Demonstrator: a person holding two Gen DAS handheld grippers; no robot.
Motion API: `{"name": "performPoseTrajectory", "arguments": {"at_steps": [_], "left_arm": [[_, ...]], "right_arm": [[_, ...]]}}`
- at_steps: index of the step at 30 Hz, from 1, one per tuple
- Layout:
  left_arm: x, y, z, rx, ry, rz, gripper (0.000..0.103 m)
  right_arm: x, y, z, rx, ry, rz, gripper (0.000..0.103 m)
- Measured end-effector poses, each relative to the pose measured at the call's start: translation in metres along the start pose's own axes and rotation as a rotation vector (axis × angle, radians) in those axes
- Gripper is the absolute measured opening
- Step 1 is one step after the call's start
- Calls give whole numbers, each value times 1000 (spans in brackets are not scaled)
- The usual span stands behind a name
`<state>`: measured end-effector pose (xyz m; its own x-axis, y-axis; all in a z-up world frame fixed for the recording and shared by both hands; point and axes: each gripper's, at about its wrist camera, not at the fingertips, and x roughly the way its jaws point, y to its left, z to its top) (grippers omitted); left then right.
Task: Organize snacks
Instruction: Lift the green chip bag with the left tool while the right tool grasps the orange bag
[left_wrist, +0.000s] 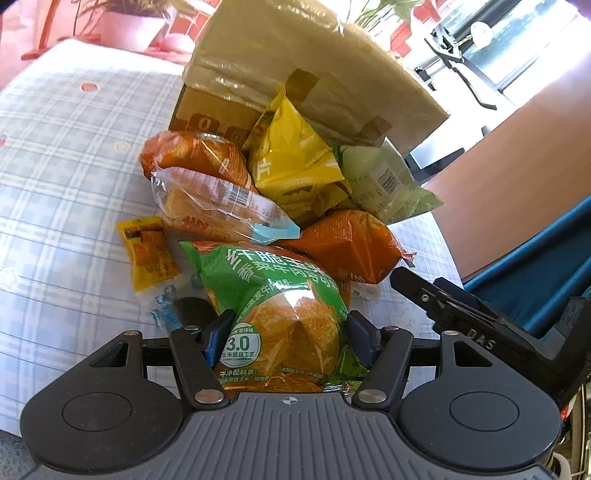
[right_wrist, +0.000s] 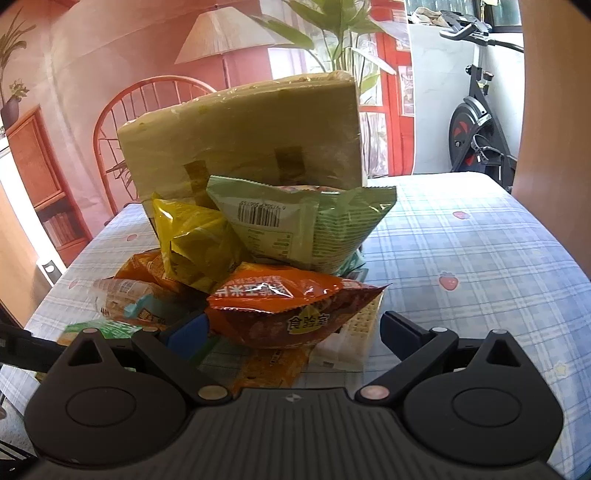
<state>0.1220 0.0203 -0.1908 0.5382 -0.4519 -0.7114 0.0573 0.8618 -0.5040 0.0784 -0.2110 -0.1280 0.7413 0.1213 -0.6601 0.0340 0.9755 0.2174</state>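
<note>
My left gripper (left_wrist: 290, 332) is shut on a green corn-snack bag (left_wrist: 280, 317), its blue pads pressing both sides of the bag; the same green bag (right_wrist: 99, 328) shows at the left edge of the right wrist view. Behind it a pile leans on a cardboard box (left_wrist: 314, 85): an orange bag (left_wrist: 351, 251), a yellow bag (left_wrist: 291, 162), a pale green bag (left_wrist: 384, 181) and a clear-wrapped orange pack (left_wrist: 207, 192). My right gripper (right_wrist: 295, 326) stands open, with the orange bag (right_wrist: 280, 310) lying between its fingers (right_wrist: 399, 326).
A small yellow packet (left_wrist: 147, 251) lies on the checked tablecloth (left_wrist: 66, 166) left of the pile. Cracker packs (right_wrist: 354, 332) lie under the orange bag. A red chair (right_wrist: 147, 96) stands behind the box (right_wrist: 243, 136), an exercise bike (right_wrist: 476, 122) at the back right.
</note>
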Motion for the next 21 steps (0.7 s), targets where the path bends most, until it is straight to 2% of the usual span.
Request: {"name": "performPoseTrajectory", "arguments": {"at_steps": [8, 21], "left_arm": [[-24, -9, 2, 66, -67, -27, 67], [-44, -14, 14, 54, -173, -64, 67]], "right_arm": [[1, 3, 3, -7, -1, 13, 101], [11, 2, 3, 9, 13, 19, 101]]}}
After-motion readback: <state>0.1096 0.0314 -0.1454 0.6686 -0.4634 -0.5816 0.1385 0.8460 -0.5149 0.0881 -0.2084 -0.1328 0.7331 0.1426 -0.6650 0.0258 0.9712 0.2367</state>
